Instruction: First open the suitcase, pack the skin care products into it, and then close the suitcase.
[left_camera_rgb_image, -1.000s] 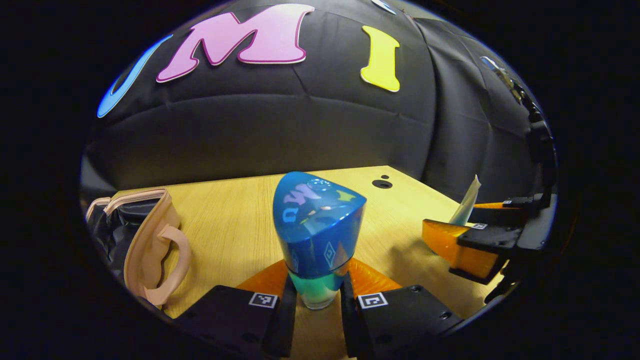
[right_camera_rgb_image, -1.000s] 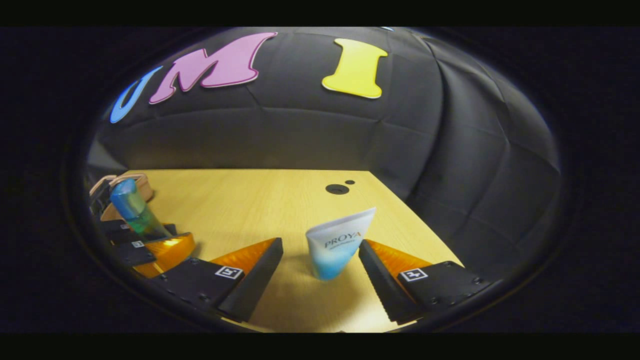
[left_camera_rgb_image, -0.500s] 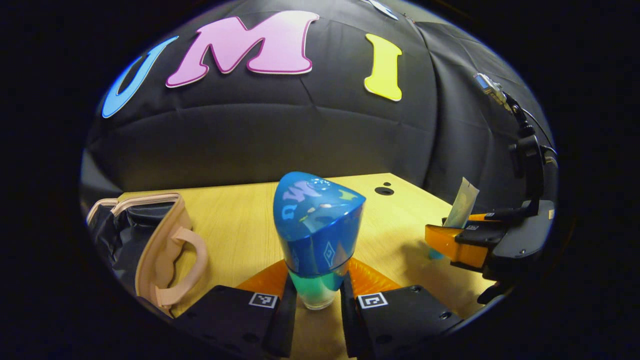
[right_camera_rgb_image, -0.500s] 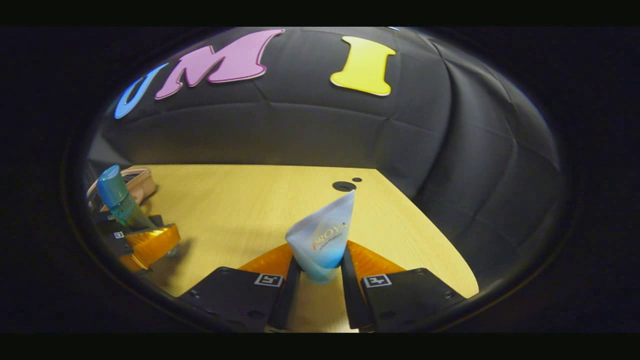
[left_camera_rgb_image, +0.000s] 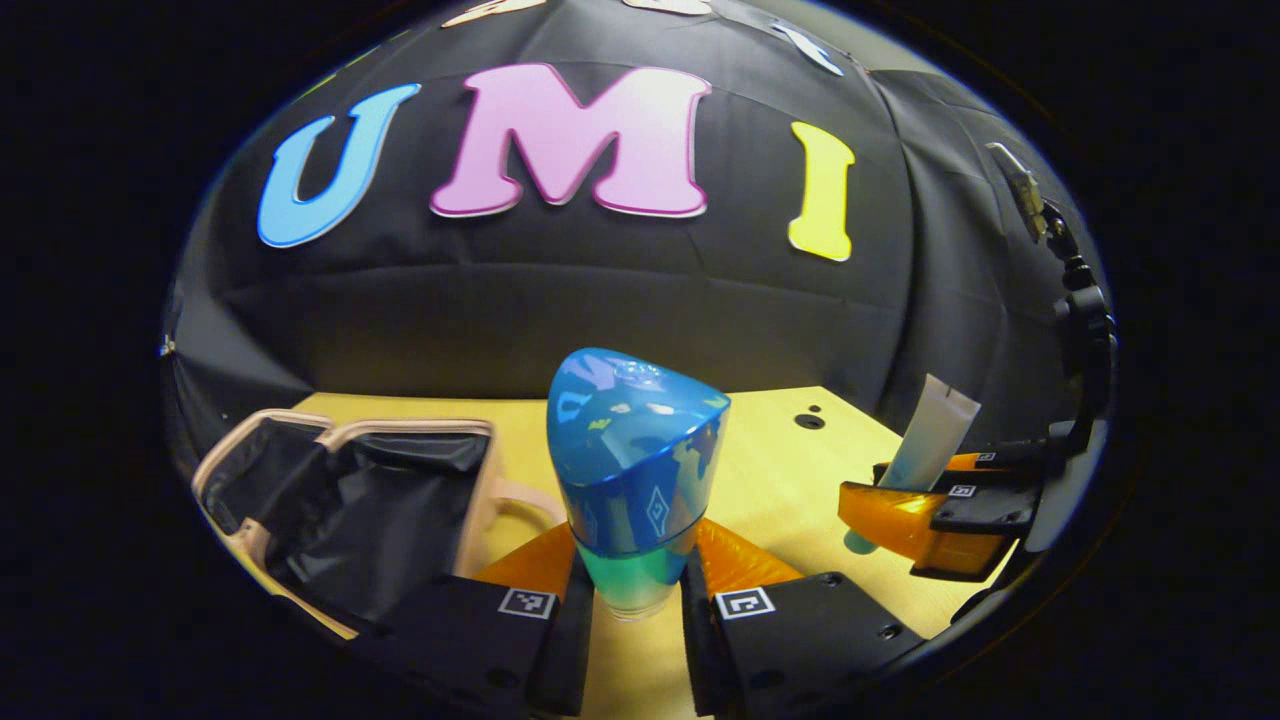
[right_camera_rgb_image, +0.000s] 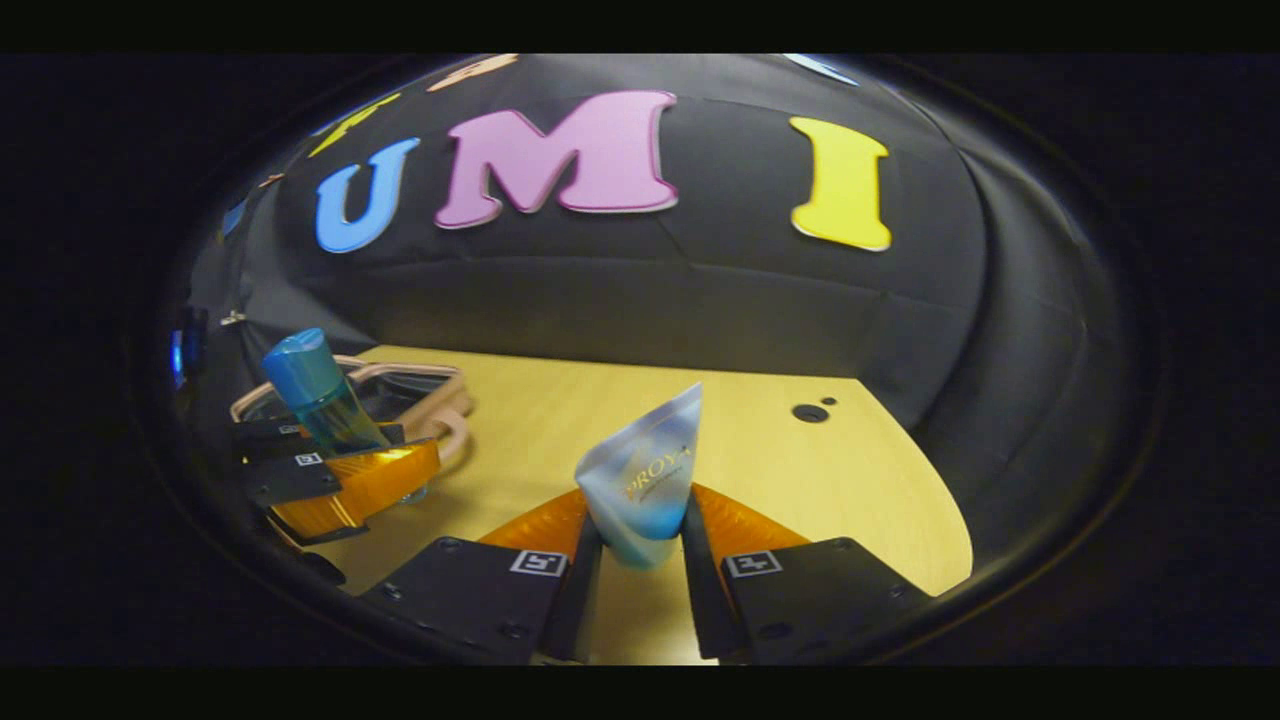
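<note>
My left gripper (left_camera_rgb_image: 636, 600) is shut on a blue-capped bottle (left_camera_rgb_image: 634, 470) with a greenish body, held upright above the table. To its left lies the open beige suitcase (left_camera_rgb_image: 340, 490) with a black lining and a beige handle. In the right gripper view, my right gripper (right_camera_rgb_image: 640, 560) is shut on a white and blue tube (right_camera_rgb_image: 643, 480), held upright. The left gripper view also shows the right gripper (left_camera_rgb_image: 935, 505) with the tube (left_camera_rgb_image: 925, 440) at the right. The right gripper view shows the left gripper (right_camera_rgb_image: 340, 480) with the bottle (right_camera_rgb_image: 315, 385) at the left, in front of the suitcase (right_camera_rgb_image: 420, 385).
A light wooden table (right_camera_rgb_image: 760, 480) runs under both grippers, with two dark round holes (right_camera_rgb_image: 810, 411) near its far right corner. The black cloth wall stands close behind the table. A black mount (left_camera_rgb_image: 1075, 300) rises at the right edge of the left gripper view.
The right gripper closed on the tube and lifted it. Both grippers rose and turned left, so the open suitcase now shows nearer the middle.
</note>
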